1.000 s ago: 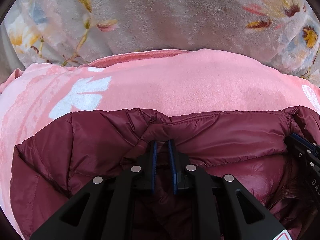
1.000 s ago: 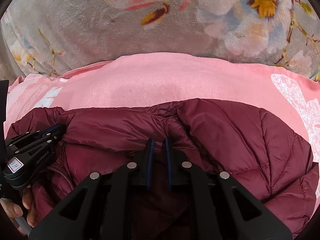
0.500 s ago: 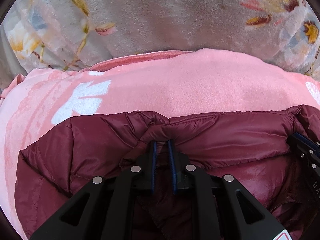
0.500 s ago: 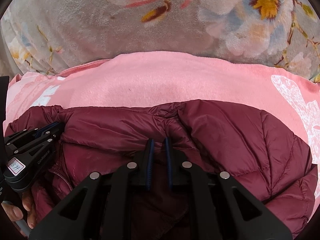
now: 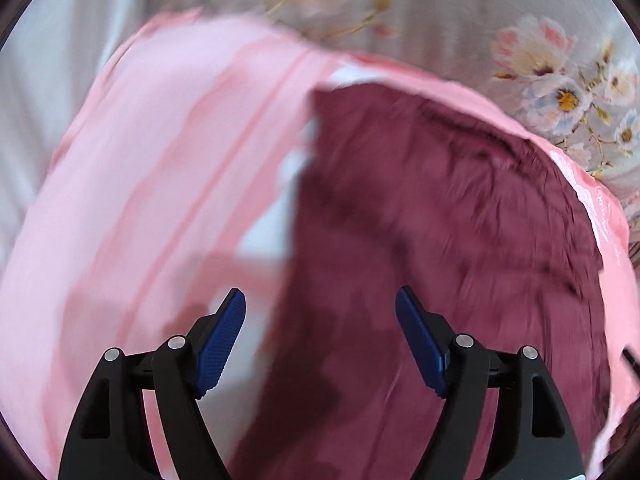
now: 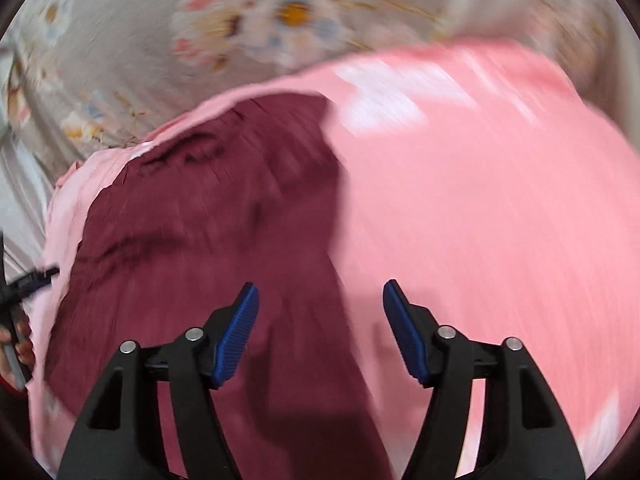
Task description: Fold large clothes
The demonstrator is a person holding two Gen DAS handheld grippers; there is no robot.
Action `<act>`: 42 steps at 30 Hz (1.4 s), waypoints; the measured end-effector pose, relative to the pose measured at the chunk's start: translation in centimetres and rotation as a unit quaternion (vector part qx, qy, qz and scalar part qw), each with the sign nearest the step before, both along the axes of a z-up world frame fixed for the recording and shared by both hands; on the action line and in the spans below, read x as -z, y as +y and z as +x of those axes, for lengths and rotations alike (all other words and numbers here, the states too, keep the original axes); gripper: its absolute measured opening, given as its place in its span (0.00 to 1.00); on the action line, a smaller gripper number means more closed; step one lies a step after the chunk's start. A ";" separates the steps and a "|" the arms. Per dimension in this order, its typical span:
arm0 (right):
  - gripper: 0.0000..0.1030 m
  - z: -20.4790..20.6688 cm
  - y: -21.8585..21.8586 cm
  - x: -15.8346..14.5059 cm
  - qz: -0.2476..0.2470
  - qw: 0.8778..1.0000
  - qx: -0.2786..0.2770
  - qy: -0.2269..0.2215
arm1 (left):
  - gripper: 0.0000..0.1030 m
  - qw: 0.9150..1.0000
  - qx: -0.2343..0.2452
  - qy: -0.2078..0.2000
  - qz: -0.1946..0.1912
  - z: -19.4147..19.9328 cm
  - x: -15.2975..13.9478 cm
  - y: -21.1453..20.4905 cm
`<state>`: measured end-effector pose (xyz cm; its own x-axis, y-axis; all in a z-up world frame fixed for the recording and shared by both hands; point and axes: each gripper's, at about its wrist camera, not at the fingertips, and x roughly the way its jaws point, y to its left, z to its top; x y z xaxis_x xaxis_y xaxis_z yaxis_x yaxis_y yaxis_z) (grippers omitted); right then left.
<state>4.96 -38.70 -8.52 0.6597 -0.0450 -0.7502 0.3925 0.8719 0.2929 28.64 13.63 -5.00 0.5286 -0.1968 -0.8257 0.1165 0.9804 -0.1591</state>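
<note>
A dark red puffer jacket [image 5: 440,220] lies folded on a pink blanket [image 5: 160,180]; both views are motion-blurred. My left gripper [image 5: 320,308] hovers over the jacket's left edge, its jaws opening, with nothing pressed between the blue pads. In the right wrist view the jacket [image 6: 200,220] fills the left half on the pink blanket [image 6: 480,220]. My right gripper [image 6: 320,300] hangs above the jacket's right edge, its jaws opening too, gripping nothing. The left gripper's tip [image 6: 36,280] shows at the far left edge there.
A grey bedspread with a flower print [image 5: 560,88] lies beyond the pink blanket, seen also in the right wrist view as the grey floral bedspread [image 6: 240,28]. A person's fingers [image 6: 16,344] show at the left edge.
Both grippers let go of the jacket's edge and opened wide. Each swung sideways and apart, the left toward the jacket's left edge, the right toward its right edge.
</note>
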 end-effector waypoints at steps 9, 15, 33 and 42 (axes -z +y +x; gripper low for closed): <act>0.61 -7.7 2.7 3.0 0.092 0.996 0.003 -0.013 | 0.72 0.995 -0.044 0.056 -0.073 -8.5 3.6 5.4; 0.65 -6.9 2.7 3.7 0.137 0.989 0.041 -0.043 | 0.70 0.992 -0.028 0.072 -0.098 -8.3 3.6 3.7; 0.04 -20.5 8.2 -10.1 0.034 0.983 -0.035 -0.178 | 0.02 0.985 0.048 -0.026 -0.162 -22.3 -8.6 9.1; 0.04 -22.5 7.4 -17.8 0.009 0.959 -0.022 -0.282 | 0.02 0.973 0.074 -0.142 -0.166 -26.2 -19.1 7.5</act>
